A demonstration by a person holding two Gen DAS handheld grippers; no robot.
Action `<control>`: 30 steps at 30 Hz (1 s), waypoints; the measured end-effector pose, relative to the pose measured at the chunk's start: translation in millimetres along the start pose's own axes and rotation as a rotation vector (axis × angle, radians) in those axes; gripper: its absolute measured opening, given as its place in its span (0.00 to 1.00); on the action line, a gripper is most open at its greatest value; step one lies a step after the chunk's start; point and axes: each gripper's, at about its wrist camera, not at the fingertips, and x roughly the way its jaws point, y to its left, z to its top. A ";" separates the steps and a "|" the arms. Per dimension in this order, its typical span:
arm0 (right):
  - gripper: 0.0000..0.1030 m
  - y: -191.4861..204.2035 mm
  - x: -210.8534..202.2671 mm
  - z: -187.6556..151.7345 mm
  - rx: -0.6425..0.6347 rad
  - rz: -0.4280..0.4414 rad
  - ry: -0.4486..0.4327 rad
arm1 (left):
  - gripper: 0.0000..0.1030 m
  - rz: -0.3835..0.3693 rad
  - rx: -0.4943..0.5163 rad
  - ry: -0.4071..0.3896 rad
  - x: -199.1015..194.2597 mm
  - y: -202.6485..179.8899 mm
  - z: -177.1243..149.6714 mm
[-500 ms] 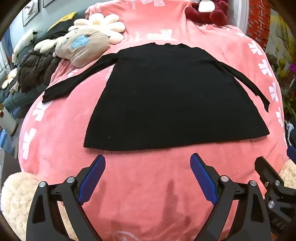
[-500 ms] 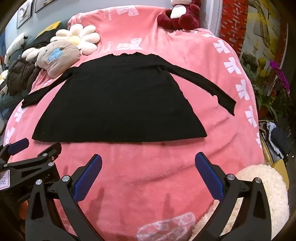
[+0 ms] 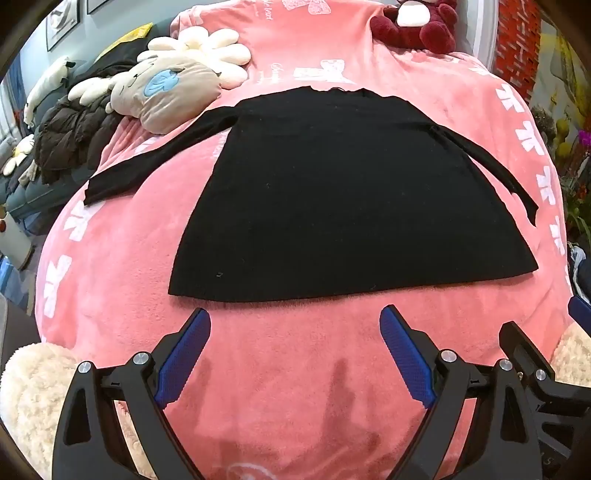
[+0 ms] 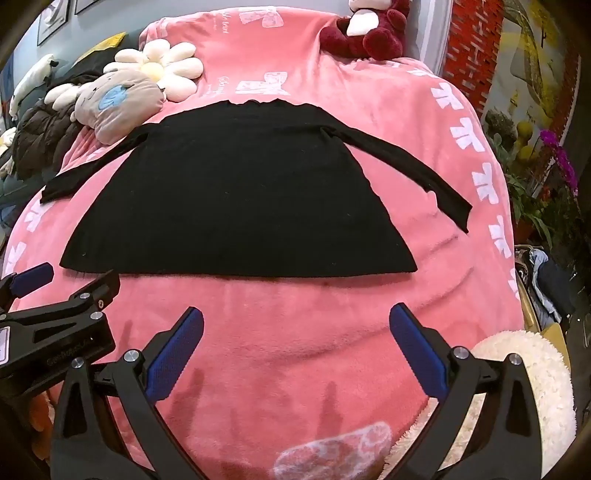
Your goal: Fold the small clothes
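Hovering low over the near edge of the pink fleece blanket, the left gripper has its blue-padded jaws spread wide with nothing between them, and the right gripper just beside it is spread the same way, also holding nothing. Each gripper shows at the edge of the other's view. A cream fluffy cushion sits at the near right corner. Just past the fingertips, apart from both tools, lies the black long-sleeved top, spread flat on the blanket with its hem toward the grippers, its neckline away from them, and both sleeves angled outward. Beyond its left sleeve rest a beige plush pillow and a white flower cushion, with a dark puffy jacket off the blanket's left side. At the far end sits a dark red teddy bear, with a red brick wall to its right.
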 end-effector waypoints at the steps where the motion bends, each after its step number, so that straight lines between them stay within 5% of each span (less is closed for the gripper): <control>1: 0.96 -0.8 0.1 -0.5 0.004 0.000 0.003 | 0.87 0.001 0.001 0.001 0.1 0.0 0.1; 30: 0.96 -3.3 5.6 -3.7 0.029 0.020 0.013 | 0.88 0.025 0.002 0.008 5.7 -0.4 -5.4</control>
